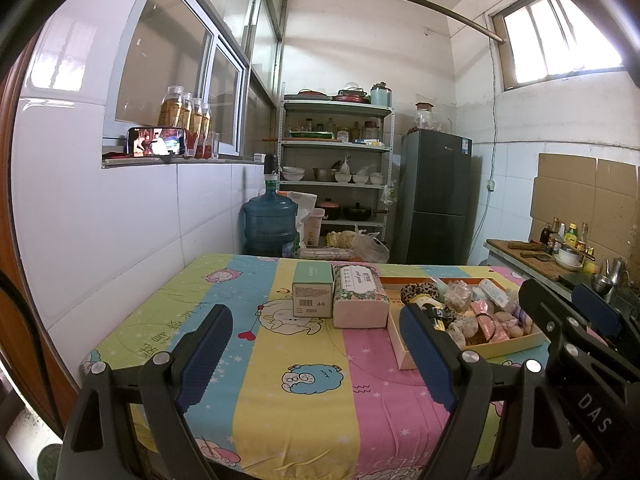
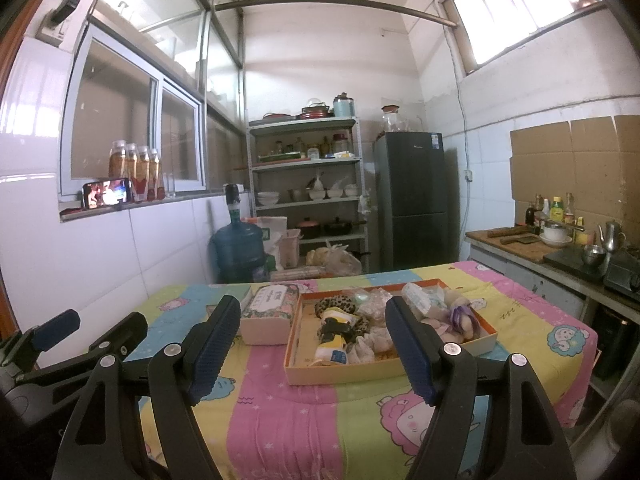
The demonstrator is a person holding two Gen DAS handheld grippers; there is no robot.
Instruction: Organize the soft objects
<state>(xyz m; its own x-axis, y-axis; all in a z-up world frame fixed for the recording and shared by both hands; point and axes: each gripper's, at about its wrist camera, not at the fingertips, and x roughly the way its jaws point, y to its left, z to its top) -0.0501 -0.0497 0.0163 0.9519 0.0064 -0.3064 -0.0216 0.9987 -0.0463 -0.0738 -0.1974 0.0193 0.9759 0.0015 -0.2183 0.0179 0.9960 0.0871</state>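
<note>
Landmark: shallow orange-rimmed tray (image 2: 384,372) on a table under a striped cartoon cloth (image 2: 280,420). The tray holds the soft objects (image 2: 368,320) (leopard-print scrunchie, small pouches, wrapped packets, a purple tuft), all heaped inside its walls, none over the rim.

Just left of the tray, touching or nearly so: a floral tissue pack (image 1: 360,296); left of that, a green carton (image 1: 313,294) standing upright.

Left gripper (image 1: 316,344) released, jaws wide, nothing between them, hovering over bare cloth on the near-left side of the tray; its right finger overlaps the tray's near-left corner in the left wrist view (contact unclear).

Right gripper (image 2: 308,344) also released, jaws spread wide, framing the tray from the near side, holding nothing.

Open cloth lies near of the tray up to the table's front edge; the tray's right side sits close to the table's right edge.
</note>
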